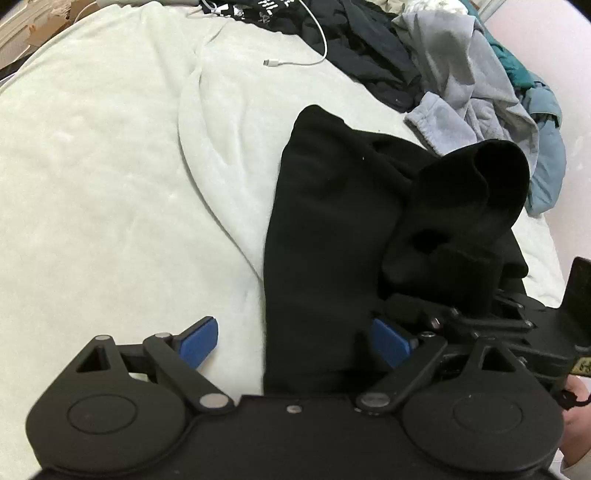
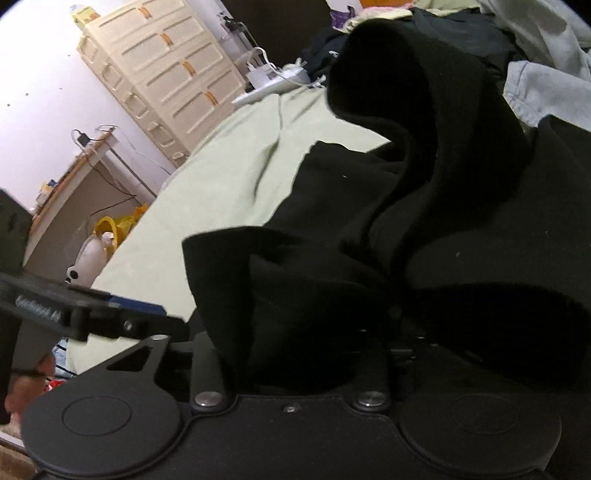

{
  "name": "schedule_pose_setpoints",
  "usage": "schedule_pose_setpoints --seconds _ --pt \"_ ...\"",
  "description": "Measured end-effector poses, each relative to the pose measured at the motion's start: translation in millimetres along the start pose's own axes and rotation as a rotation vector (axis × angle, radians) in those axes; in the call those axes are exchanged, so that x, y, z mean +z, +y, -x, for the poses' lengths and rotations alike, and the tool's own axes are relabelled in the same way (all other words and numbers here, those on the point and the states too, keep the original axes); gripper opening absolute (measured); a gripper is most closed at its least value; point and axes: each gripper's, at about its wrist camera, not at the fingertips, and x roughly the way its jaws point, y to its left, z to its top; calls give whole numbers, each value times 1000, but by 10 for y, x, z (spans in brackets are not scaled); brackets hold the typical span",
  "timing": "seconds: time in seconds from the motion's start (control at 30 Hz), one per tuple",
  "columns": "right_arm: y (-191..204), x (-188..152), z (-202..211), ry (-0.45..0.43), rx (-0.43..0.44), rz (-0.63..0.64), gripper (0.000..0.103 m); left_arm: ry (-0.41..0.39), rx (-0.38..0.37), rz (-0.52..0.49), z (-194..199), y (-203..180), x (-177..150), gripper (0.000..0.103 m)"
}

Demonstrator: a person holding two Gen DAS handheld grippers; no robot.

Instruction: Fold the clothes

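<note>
Our left tool (image 1: 295,343) hangs with its blue pads (image 1: 199,341) spread wide over the near end of a black garment (image 1: 332,229), gripping nothing. Cloth lies between the pads, untouched by the left one. Our right tool (image 2: 295,354) sits buried in a fold of the same garment (image 2: 424,221); its fingertips are hidden, so we cannot tell whether it grips the cloth.

We see the garment lying lengthwise on a bed under a pale green blanket (image 1: 110,166), one cuffed sleeve opening (image 1: 495,177) raised. A white charging cable (image 1: 314,48) curls across the blanket, ending near a heap of unfolded clothes (image 1: 461,74) in grey, black and teal. White lettering on a black piece (image 1: 266,9) there is too cropped to read.

Beyond the bed we see a cream drawer unit (image 2: 162,77) with orange tape tabs, a bench (image 2: 74,170) and a yellow bag (image 2: 118,225).
</note>
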Motion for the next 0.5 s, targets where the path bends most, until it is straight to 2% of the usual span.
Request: schedule_pose_setpoints --seconds 0.03,0.1,0.17,0.27,0.37,0.43,0.5 --pt "18 18 20 4 6 12 78 -2 -13 2 10 1 12 92" --pt "56 91 68 12 22 47 80 -4 -50 7 39 -18 47 91" --pt "114 166 207 6 -2 85 85 -29 -109 -2 117 -104 102 92" --pt "131 209 494 -35 -28 70 86 -42 -202 -65 202 -306 164 92" --pt "36 189 866 -103 -54 -11 87 -14 -235 -120 147 -445 154 92" --pt "-47 176 1091 -159 -111 -41 87 5 -242 -119 83 -473 142 92" --pt "-159 176 1177 -179 -188 -36 86 30 -263 -118 -13 -518 125 91"
